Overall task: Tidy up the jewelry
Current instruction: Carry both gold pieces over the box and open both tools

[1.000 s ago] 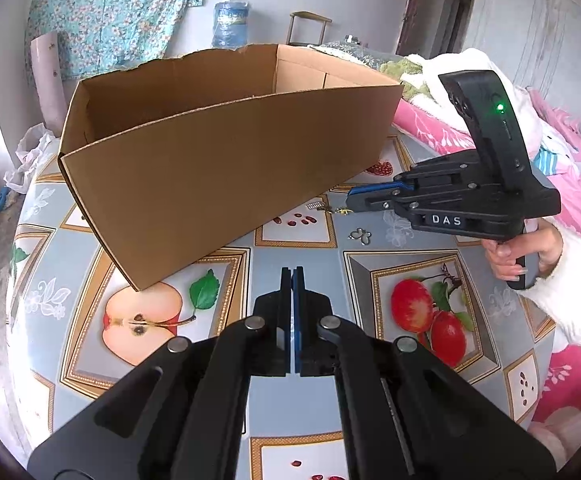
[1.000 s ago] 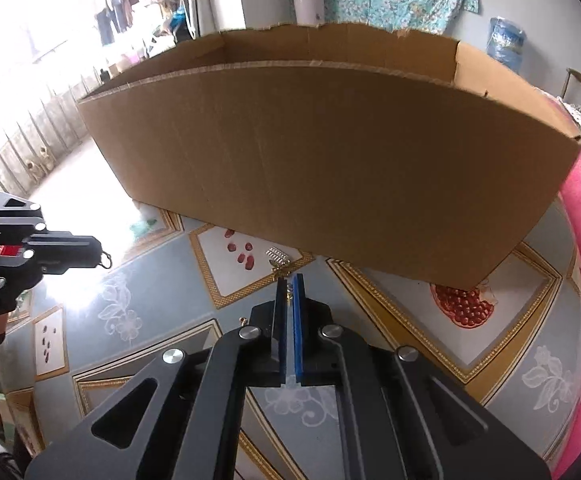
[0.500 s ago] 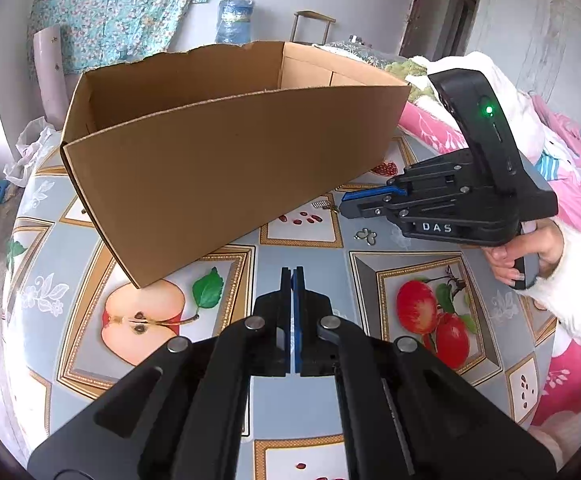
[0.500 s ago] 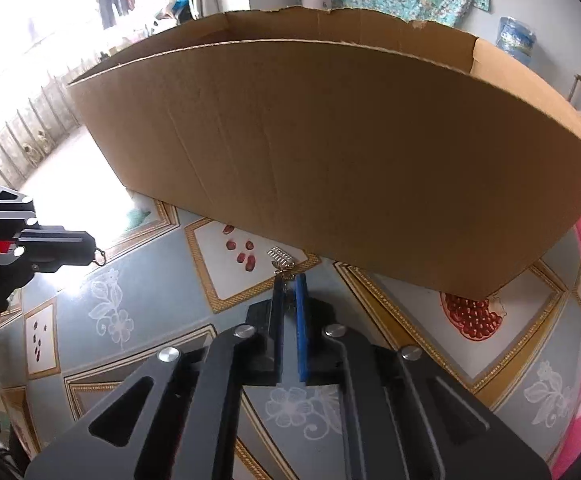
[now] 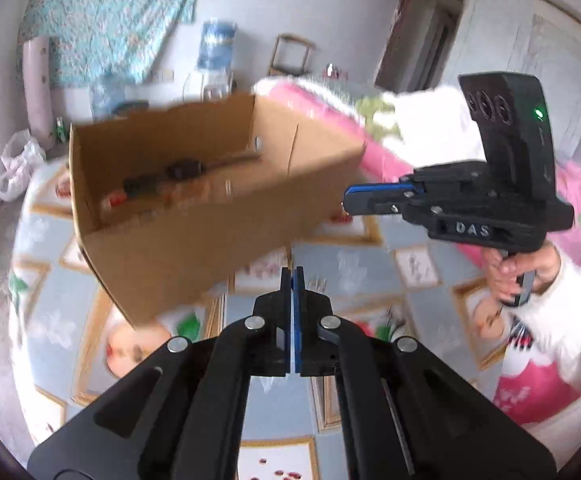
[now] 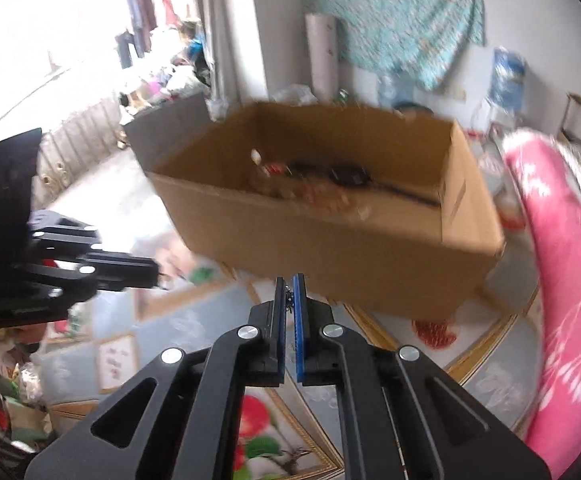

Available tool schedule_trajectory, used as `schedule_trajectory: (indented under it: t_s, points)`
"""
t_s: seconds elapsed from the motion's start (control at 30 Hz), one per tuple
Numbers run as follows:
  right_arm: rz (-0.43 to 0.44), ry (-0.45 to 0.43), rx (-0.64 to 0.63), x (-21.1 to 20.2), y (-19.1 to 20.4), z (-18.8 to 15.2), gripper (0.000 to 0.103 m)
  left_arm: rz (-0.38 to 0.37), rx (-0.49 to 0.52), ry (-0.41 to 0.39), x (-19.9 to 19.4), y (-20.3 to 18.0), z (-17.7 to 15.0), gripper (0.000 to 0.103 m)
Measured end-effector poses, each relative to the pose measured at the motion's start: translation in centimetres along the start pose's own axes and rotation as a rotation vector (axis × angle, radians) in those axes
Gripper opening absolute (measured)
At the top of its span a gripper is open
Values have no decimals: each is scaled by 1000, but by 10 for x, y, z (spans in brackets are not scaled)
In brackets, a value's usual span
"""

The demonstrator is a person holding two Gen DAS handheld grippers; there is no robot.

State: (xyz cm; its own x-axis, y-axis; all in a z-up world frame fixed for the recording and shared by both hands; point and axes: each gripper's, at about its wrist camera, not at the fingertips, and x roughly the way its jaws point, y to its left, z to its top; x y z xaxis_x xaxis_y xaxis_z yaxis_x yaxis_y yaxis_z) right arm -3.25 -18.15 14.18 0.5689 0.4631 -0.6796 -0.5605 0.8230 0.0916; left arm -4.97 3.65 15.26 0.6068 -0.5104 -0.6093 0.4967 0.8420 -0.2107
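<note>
Both my hand-held grippers are up near the one cardboard box (image 6: 330, 216) on the worktop (image 6: 486, 356). Right hand-held gripper (image 6: 289, 292) is pinching a small chain piece (image 6: 289, 299), not yet over the box. Left hand-held gripper (image 5: 292, 280) is pressed together; something tiny hangs at its tip in the right view, too blurred to name. The box already holds a dark strap-like item (image 6: 354, 176) and several blurred trinkets I can't count. Left to do: drop both in.

right claw (image 6: 289, 284): pinching small chain piece (image 6: 289, 298) | cardboard box (image 6: 330, 236): ahead, jewelry inside
</note>
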Motion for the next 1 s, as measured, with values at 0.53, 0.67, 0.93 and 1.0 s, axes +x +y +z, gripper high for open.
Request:
schedule_trajectory:
  t_s: [0.53, 0.67, 0.93, 1.0]
  points:
    - [-64, 422, 267, 176, -117, 112, 4, -69, -500, 501, 205, 129, 134, 0]
    - [-88, 535, 256, 202, -126, 110, 4, -57, -533, 538, 232, 139, 140, 0]
    - [-129, 619, 219, 237, -126, 109, 5, 14, -571, 599, 270, 155, 134, 0]
    - [-117, 641, 226, 242, -126, 107, 5, 24, -566, 586, 270, 159, 135, 0]
